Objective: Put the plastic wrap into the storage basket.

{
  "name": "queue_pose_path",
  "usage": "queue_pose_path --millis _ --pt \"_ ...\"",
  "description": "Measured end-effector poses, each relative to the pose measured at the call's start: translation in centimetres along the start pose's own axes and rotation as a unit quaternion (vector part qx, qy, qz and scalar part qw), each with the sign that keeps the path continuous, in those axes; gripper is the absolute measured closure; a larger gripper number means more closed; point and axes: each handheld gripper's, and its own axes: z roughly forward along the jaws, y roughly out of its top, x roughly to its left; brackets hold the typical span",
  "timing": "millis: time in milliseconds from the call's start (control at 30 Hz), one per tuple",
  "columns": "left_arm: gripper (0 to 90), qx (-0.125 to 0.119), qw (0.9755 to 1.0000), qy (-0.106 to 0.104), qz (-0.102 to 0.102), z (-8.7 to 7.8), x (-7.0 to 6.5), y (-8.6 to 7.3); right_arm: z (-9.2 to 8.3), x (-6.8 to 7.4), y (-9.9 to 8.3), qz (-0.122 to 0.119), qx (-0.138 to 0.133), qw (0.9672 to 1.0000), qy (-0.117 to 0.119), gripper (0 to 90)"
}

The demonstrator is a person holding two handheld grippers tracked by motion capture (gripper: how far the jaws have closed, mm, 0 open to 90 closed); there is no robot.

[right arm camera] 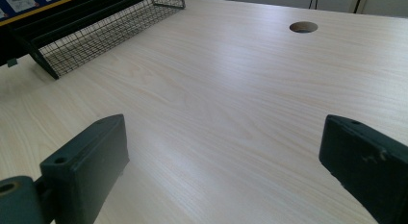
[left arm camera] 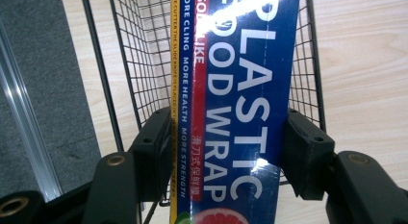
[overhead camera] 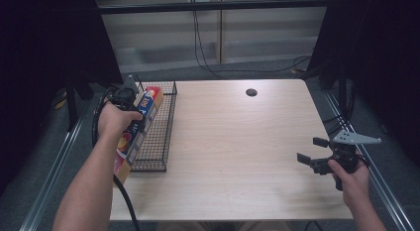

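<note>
Plastic wrap box point(left arm camera: 235, 108) | left claw point(left arm camera: 231, 152) clamped on it | right claw point(right arm camera: 226, 166) wide apart

Long blue cardboard plastic-wrap box point(overhead camera: 140, 124) at table's 9 o'clock edge, lying along black wire mesh basket point(overhead camera: 159, 137), over its 9 o'clock rim; round cable hole point(overhead camera: 251, 92) at 12 on pale wooden table point(overhead camera: 233, 151); right gripper point(overhead camera: 311, 150) near 4

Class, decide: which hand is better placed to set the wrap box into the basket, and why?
Left. Its claw is shut on the box right over the basket; the right claw is open, far across the table.
</note>
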Motion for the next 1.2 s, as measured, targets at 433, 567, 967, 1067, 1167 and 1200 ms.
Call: queue_pose_path --millis 433,567,967,1067,1167,1200 --pt "43.2 0.003 0.9998 0.002 -0.021 0.9 0.7 0.3 -0.1 0.0 0.0 -0.001 -0.001 1.0000 0.000 2.8" --pt "43.1 0.000 0.9995 -0.002 -0.032 1.4 0.7 0.5 -0.1 0.0 0.0 0.000 -0.001 1.0000 0.000 2.8" --pt "43.0 0.004 0.9985 -0.004 -0.054 2.4 0.8 0.9 -0.1 -0.1 0.0 -0.002 -0.002 1.0000 0.000 2.8" --pt "42.9 -0.003 0.9976 -0.007 -0.069 2.3 1.0 1.0 -0.1 -0.1 0.0 -0.001 -0.001 1.0000 0.001 2.8" --pt "42.8 -0.004 0.9962 -0.021 -0.084 2.4 1.2 1.1 -0.1 -0.1 0.0 -0.002 -0.001 1.0000 0.001 2.8" --pt "42.8 -0.004 0.9962 -0.021 -0.084 2.4 1.2 1.1 -0.1 -0.1 0.0 -0.002 -0.001 1.0000 0.001 2.8"
